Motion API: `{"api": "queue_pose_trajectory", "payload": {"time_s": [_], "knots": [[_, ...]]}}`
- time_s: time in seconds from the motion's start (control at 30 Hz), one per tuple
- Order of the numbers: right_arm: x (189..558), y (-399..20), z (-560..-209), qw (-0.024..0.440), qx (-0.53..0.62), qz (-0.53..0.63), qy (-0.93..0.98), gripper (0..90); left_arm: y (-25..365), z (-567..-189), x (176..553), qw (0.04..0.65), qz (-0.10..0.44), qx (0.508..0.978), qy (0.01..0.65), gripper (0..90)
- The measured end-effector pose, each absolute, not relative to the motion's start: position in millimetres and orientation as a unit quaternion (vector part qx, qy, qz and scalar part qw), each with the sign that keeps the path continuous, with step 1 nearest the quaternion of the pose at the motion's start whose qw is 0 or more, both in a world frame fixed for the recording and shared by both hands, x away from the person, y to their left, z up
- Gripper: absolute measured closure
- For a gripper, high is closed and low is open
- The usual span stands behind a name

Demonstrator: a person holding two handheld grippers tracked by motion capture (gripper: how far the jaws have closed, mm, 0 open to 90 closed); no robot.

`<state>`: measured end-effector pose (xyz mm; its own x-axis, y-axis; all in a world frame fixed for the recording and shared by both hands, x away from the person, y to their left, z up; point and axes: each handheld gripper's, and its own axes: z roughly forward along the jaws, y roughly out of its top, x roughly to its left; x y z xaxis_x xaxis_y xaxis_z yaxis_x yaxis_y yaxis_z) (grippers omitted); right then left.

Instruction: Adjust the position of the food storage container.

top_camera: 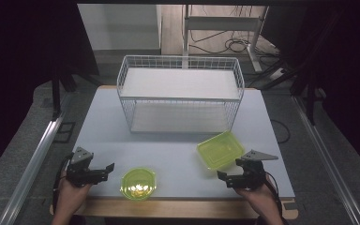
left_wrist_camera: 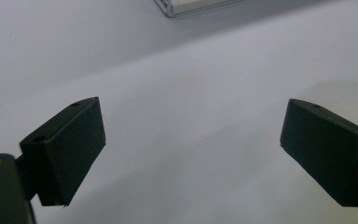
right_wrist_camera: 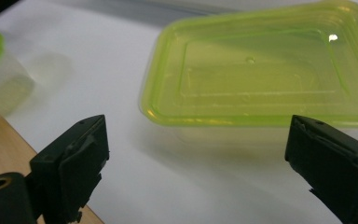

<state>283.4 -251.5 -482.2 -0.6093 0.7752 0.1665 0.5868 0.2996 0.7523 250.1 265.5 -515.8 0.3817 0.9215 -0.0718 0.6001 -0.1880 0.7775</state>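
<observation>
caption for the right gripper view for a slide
Open right gripper facing a lidded green rectangular container on the white table.

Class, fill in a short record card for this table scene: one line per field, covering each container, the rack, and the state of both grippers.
Surface: white table top
Rack: white two-level wire rack, far half of the table, nothing on it
Round container: clear round tub with green lid, near edge, between the grippers
Rectangular container: clear rectangular box with green lid, lid on, just ahead of the right gripper
Left gripper: open, holding nothing
Right gripper: open, holding nothing
</observation>
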Motion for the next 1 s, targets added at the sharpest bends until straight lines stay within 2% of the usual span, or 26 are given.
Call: {"api": "queue_pose_trajectory", "payload": {"time_s": [0.23,0.47,0.6,0.8,1.0], "knots": [[283,-251,-484,0.128,0.397,0.407,0.813,18.9,263,-520,248,0.397,0.244,0.754,0.463,5.4],[283,-251,-487,0.137,0.38,0.396,0.824,25.5,266,-517,248,0.395,0.236,0.745,0.483,6.9],[281,-248,-487,0.146,0.367,0.396,0.829,23.9,266,-512,248,0.401,0.208,0.745,0.49,7.0],[281,-246,-488,0.148,0.363,0.393,0.832,21.2,259,-508,247,0.377,0.208,0.755,0.494,2.0],[281,-247,-485,0.15,0.381,0.401,0.82,17.3,249,-487,234,0.422,0.194,0.757,0.46,8.0]]}}
